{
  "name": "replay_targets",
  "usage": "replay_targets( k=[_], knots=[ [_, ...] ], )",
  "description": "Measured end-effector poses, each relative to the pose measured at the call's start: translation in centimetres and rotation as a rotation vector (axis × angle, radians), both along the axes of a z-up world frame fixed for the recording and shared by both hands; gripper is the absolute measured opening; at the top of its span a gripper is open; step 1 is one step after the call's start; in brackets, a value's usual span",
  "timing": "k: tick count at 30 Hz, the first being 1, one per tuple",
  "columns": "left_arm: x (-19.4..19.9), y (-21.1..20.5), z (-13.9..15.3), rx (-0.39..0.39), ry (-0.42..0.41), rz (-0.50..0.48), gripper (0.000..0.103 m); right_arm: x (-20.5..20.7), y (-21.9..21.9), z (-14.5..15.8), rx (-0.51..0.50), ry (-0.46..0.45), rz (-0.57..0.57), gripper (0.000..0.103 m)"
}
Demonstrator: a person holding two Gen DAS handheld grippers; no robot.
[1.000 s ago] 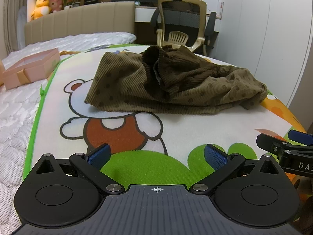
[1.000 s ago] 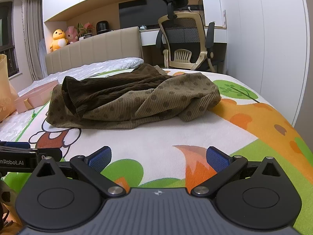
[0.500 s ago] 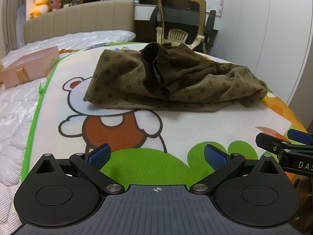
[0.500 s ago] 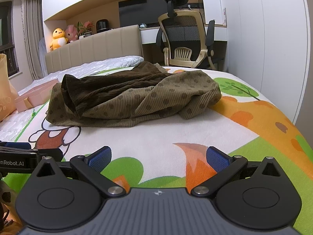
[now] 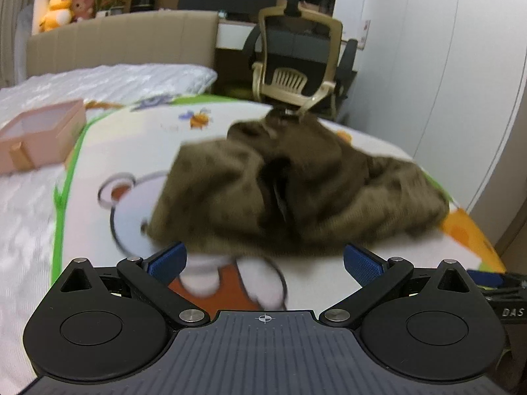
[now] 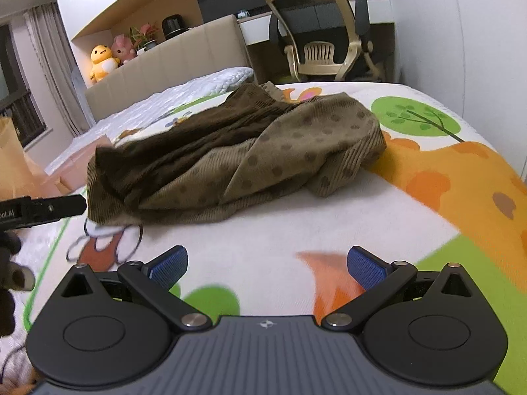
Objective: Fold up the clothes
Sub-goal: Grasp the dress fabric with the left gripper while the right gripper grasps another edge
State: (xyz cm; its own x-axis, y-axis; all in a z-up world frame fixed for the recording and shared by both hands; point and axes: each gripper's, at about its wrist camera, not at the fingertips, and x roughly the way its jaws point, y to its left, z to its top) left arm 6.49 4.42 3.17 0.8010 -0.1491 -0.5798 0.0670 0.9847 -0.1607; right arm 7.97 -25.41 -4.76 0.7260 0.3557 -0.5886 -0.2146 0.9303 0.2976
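Note:
A crumpled brown corduroy garment with dark dots (image 5: 296, 194) (image 6: 237, 158) lies in a heap on a cartoon-print play mat (image 5: 138, 138) (image 6: 329, 230) spread over the bed. My left gripper (image 5: 263, 260) is open, its blue pads just short of the garment's near hem; this view is motion-blurred. My right gripper (image 6: 266, 263) is open too, a short way in front of the garment's near right edge, nothing between its fingers. The left gripper's black body (image 6: 39, 209) shows at the right wrist view's left edge, beside the garment's left corner.
A pink box (image 5: 39, 135) sits on the white quilted bed to the left of the mat. A beige headboard (image 5: 125, 46) and an office chair (image 5: 296, 59) stand behind. A white wardrobe wall (image 5: 444, 65) runs along the right. Plush toys (image 6: 102, 59) sit on the shelf.
Both grippers have moved forward and risen toward the garment, which now looms larger. The left one has closed most of the distance to the near hem. Both stay open.

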Motion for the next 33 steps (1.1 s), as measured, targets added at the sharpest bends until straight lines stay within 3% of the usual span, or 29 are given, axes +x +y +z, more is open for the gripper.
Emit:
replay_targets(
  k=[6, 10, 14, 17, 19, 22, 26, 27, 31, 33],
  knots=[
    [5.1, 3.0, 0.8, -0.201, 0.068, -0.125, 0.103, 6.0, -0.2, 3.4, 0.004, -0.025, 0.037, 0.103],
    [7.3, 3.2, 1.9, -0.115, -0.011, -0.152, 0.103, 11.5, 1.4, 3.8, -0.068, -0.061, 0.063, 0.103],
    [10.4, 4.8, 0.7, -0.096, 0.029, -0.138, 0.103, 15.9, 2.0, 1.9, -0.113, 0.005, 0.036, 0.103],
    [12.6, 5.9, -0.2, -0.083, 0.061, -0.129, 0.103, 17.6, 0.9, 0.4, -0.027, 0.092, 0.025, 0.103],
    [13.6, 6.5, -1.7, -0.091, 0.096, -0.137, 0.103, 18.1, -0.6, -0.9, 0.098, 0.172, 0.005, 0.103],
    [14.6, 7.4, -3.2, -0.158, 0.136, -0.183, 0.103, 17.9, -1.7, -1.5, 0.175, 0.165, 0.008, 0.103],
    [15.2, 7.8, -4.7, -0.234, 0.173, -0.229, 0.103, 17.7, -0.5, -1.0, 0.064, 0.161, 0.092, 0.103],
    [15.3, 7.8, -4.9, -0.247, 0.176, -0.234, 0.103, 17.4, -0.2, -0.5, 0.021, 0.133, 0.108, 0.103],
    [14.5, 8.0, -4.5, -0.266, 0.149, -0.275, 0.103, 14.7, 0.2, 2.4, -0.168, -0.146, 0.092, 0.103],
    [14.1, 8.0, -4.4, -0.262, 0.139, -0.296, 0.103, 15.5, -0.5, 2.0, -0.163, -0.106, 0.064, 0.103]
  ],
)
